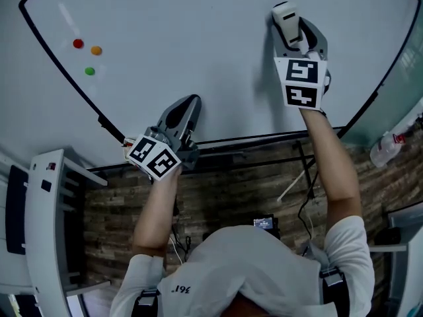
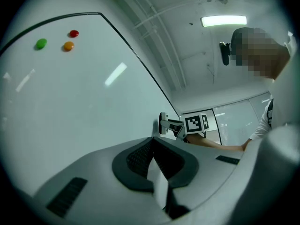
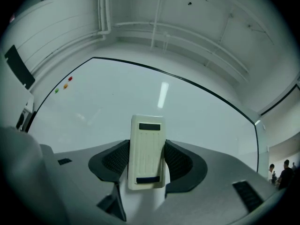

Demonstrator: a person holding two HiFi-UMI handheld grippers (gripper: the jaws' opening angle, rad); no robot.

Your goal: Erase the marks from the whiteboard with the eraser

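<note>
Whiteboard (image 1: pixel 198 58) looks wiped clean bar three coloured dots (image 1: pixel 89 51) far left; right hand-held gripper (image 1: pixel 301 41) clamps eraser (image 1: pixel 286 17), left hand-held gripper (image 2: pixel 152 161) closed, empty.

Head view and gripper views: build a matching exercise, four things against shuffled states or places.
1. eraser
2. left claw
3. red dot
4. green dot

A. shut, nothing in it
B. lowest of the three dots, head view
C. held in the right claw
D. leftmost of the three dots, head view

Pairs: 1-C, 2-A, 3-D, 4-B
</note>
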